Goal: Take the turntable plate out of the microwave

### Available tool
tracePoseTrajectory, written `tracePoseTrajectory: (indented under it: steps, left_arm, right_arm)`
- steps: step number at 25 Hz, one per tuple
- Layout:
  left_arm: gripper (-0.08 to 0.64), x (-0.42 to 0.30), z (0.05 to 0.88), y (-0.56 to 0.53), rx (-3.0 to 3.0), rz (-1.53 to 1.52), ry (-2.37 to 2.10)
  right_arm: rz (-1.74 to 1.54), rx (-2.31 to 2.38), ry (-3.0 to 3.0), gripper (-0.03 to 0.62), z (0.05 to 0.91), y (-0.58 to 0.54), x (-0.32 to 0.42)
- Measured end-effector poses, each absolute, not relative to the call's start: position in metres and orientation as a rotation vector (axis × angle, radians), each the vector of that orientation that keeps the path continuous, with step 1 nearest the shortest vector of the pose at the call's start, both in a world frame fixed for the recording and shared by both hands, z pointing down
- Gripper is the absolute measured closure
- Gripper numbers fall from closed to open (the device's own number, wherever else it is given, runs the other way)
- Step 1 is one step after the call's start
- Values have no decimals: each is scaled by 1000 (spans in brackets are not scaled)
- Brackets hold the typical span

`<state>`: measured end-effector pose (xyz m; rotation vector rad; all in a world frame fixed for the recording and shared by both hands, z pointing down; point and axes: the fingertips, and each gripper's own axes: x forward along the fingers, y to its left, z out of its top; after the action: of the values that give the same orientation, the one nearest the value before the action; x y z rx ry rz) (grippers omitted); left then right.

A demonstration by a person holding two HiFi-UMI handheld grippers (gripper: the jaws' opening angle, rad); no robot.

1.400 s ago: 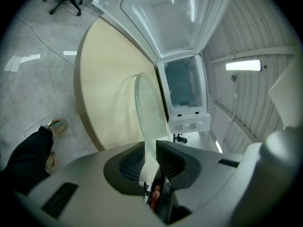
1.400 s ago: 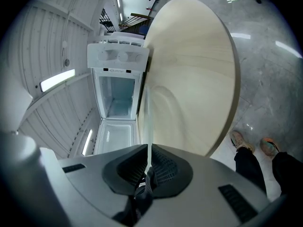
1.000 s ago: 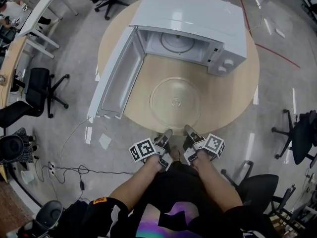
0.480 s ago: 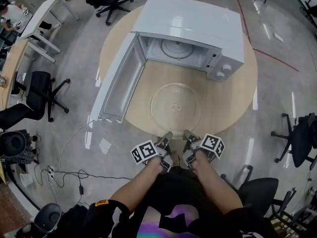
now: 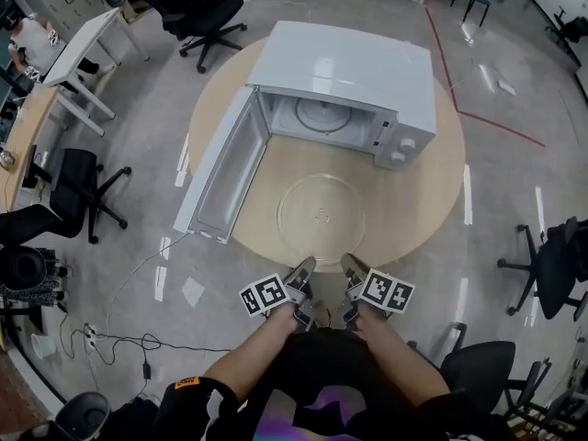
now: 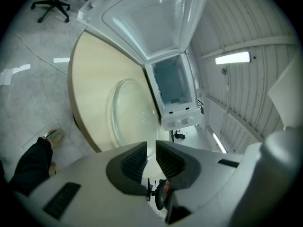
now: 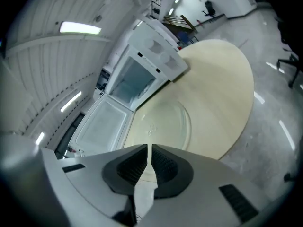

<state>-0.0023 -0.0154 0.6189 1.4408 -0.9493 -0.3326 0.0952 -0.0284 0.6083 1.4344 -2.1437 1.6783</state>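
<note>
1. Our left gripper [image 6: 151,148] has its jaws drawn close, with only a thin slit between the ribbed pads and nothing in it.
2. Our right gripper [image 7: 149,149] has its jaws almost touching and holds nothing either.
3. Both grippers sit side by side just off the near edge of the round wooden table [image 5: 424,189], and both point at it.
4. The glass turntable plate [image 5: 321,213] lies flat on the table, just ahead of the grippers and apart from them.
5. Behind the plate stands the white microwave [image 5: 354,58], with its door [image 5: 220,165] swung wide to our left.
6. Office chairs [image 5: 78,177] stand on the floor around the table.
</note>
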Motion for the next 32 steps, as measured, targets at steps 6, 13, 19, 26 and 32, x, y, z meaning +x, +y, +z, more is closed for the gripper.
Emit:
tracePoseTrajectory:
  steps: [6,13,19,26,32]
  left_arm:
    - [463,-1,574,-11,1665,-272,-995]
    - [514,7,510,8,2004,-82,-1181]
    - [514,9,454,38,2268,40,-1370]
    - [514,-6,432,81,2320,89,-1543]
    - [514,-20,422,112,2317,81,-1590]
  right_arm:
    - [1259,1354,-2322,554,570,-20,87]
    - [824,1325,-2438,554,517,3,86]
    - [646,1353,-2507,555,475,31,92]
    - [543,1352,-2593,555,445,63,86]
    - [478,1319,-2632,555,435,87,70]
